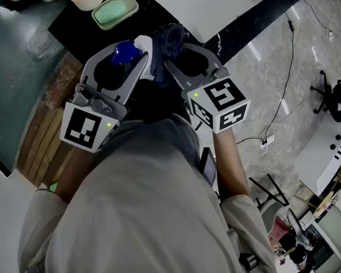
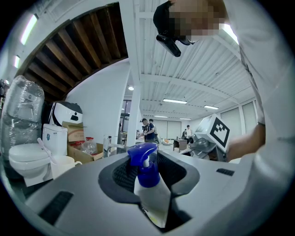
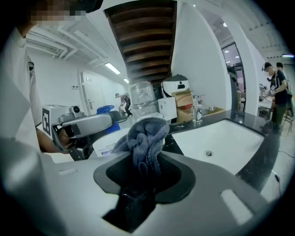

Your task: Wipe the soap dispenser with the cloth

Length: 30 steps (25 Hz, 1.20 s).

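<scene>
Both tools are clamped: the left gripper (image 1: 130,54) on the white soap dispenser (image 2: 152,193), the right gripper (image 1: 184,59) on the bunched grey cloth (image 3: 145,138). The cloth seems to touch the dispenser's side, above the dark counter (image 1: 149,14).

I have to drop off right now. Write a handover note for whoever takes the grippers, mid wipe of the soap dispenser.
Left gripper: fingers shut on the blue-topped soap dispenser.
Right gripper: fingers shut on the bunched cloth, right beside the dispenser; contact unclear.
Done: both picked up and brought together.
Left: wipe the dispenser; how much is already wiped cannot be told.
</scene>
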### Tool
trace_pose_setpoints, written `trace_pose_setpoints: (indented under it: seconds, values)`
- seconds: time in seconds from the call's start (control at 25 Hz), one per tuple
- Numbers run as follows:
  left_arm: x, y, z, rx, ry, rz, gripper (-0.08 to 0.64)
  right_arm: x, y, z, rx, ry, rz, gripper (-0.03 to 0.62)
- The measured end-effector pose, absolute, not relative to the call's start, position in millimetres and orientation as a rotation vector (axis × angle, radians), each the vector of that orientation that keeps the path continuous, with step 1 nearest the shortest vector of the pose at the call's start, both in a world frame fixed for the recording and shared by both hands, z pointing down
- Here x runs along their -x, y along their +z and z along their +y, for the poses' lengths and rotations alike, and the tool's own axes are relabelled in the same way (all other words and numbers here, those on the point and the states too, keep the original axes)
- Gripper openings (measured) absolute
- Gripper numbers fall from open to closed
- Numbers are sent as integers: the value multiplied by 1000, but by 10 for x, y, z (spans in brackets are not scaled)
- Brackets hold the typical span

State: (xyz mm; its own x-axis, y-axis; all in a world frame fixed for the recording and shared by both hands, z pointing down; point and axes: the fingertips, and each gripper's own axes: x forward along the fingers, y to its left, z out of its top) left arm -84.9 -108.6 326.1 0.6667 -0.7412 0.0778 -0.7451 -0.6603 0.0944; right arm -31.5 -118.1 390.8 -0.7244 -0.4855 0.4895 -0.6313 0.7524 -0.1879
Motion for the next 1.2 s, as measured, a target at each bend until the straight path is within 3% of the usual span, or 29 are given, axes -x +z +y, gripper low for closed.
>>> trace_pose_setpoints:
  seconds: [1.2]
  values:
    - [772, 3262, -1049, -2786, 71, -1226, 123, 130, 4552, -1192, -844, 476, -2356, 123]
